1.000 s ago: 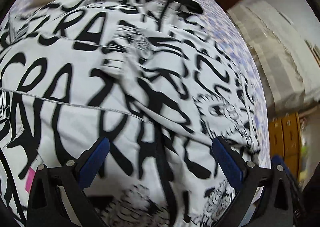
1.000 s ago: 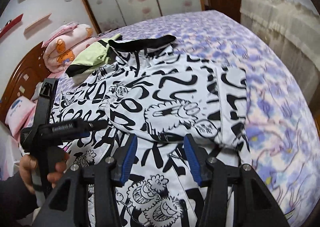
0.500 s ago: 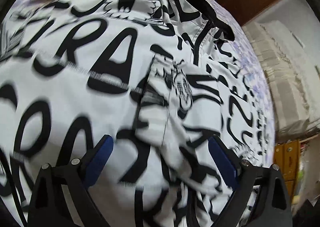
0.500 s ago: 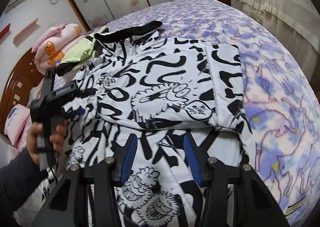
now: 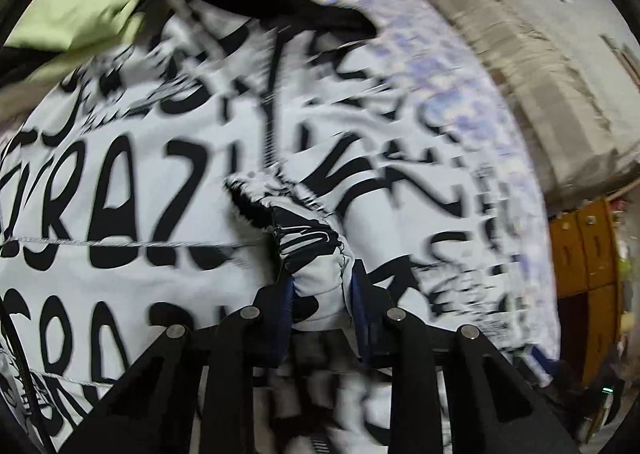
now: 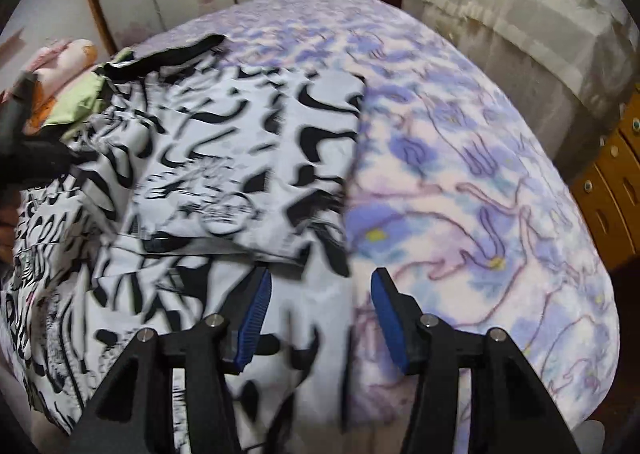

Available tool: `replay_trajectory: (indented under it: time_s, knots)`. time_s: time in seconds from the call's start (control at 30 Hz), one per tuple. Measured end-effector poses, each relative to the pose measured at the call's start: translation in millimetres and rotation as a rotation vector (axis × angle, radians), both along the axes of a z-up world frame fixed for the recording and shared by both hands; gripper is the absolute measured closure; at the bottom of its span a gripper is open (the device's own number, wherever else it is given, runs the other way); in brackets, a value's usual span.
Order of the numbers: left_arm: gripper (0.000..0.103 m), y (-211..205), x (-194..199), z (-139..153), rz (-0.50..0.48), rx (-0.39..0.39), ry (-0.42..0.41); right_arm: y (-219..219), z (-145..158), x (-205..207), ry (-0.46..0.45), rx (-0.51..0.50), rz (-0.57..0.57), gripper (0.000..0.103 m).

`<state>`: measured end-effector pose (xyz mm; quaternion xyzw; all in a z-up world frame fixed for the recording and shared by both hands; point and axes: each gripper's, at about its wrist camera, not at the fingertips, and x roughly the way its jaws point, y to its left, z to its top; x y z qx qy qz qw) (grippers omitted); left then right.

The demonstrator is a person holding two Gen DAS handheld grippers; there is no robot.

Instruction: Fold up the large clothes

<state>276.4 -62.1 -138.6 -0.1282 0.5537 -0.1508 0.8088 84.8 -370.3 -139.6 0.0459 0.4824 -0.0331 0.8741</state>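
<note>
A large white garment with black graffiti lettering (image 5: 132, 181) lies spread on the bed; it also shows in the right wrist view (image 6: 240, 157). Its black collar (image 5: 280, 1) lies at the far end. My left gripper (image 5: 322, 294) is shut on a bunched fold of the garment (image 5: 316, 254). My right gripper (image 6: 320, 306) is open and empty, just above the garment's near right edge, where white cloth meets the blanket. The left gripper's body shows at the left edge of the right wrist view (image 6: 28, 161).
The bed has a purple floral blanket (image 6: 480, 193). A light green cloth (image 5: 80, 9) lies by the collar. Pink pillows (image 6: 68, 57) sit at the headboard side. A covered beige piece of furniture (image 6: 520, 25) and a wooden cabinet (image 6: 612, 181) stand to the right.
My left gripper has closed from wide open onto a fold of the garment. My right gripper has shifted right to the garment's edge and its jaws stand wider.
</note>
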Motion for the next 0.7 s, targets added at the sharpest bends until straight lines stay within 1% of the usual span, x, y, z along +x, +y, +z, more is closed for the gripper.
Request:
replay_trajectory:
  time_s: [0.07,0.13,0.23,0.27,0.33,0.37,0.4,0.47,0.5,0.53,0.57,0.63,0.7]
  knots:
    - [0.08,-13.5,-1.1,16.4,-0.003,-0.041,-0.016,-1.9,-7.7,8.2,0.025,-0.002,0.015,0.051]
    - [0.081,-23.4,-0.4,32.1,-0.005,-0.073,-0.032,4.1,-13.3,15.7,0.04,-0.029,0.043,0.051]
    - [0.087,-35.6,-0.6,53.8,-0.019,-0.108,-0.058,23.9,-19.3,26.5,0.046,-0.114,0.098,0.051]
    - [0.089,-41.4,-0.7,62.8,-0.029,-0.125,-0.067,32.0,-21.0,31.3,0.043,-0.16,0.113,0.051]
    - [0.093,-54.4,-1.0,81.6,-0.058,-0.159,-0.089,38.1,-22.8,38.3,0.042,-0.212,0.11,0.051]
    - [0.095,-60.7,-2.6,90.7,-0.075,-0.163,-0.108,38.2,-23.0,42.8,0.046,-0.212,0.1,0.051]
    - [0.097,-60.4,-7.5,99.0,-0.088,-0.162,-0.125,36.0,-21.9,45.2,0.043,-0.197,0.089,0.051]
    - [0.098,-68.7,-12.7,116.2,-0.119,-0.149,-0.186,29.1,-15.6,46.9,0.014,-0.181,0.059,0.052]
    - [0.099,-70.4,-14.3,122.0,-0.126,-0.142,-0.208,22.0,-9.7,45.8,-0.012,-0.166,0.026,0.061]
    - [0.099,-69.8,-17.0,126.8,-0.132,-0.137,-0.227,16.3,-5.1,44.3,-0.023,-0.134,0.0,0.066]
    - [0.1,-67.2,-19.7,129.9,-0.131,-0.125,-0.244,5.1,-0.9,43.2,-0.03,-0.067,-0.036,0.068]
    - [0.1,-53.9,-24.3,128.1,-0.111,-0.093,-0.255,-16.8,1.6,38.2,-0.036,0.06,-0.095,0.069]
    - [0.1,-37.1,-22.9,115.8,-0.091,-0.077,-0.228,-26.4,-3.1,35.0,-0.016,0.096,-0.116,0.069]
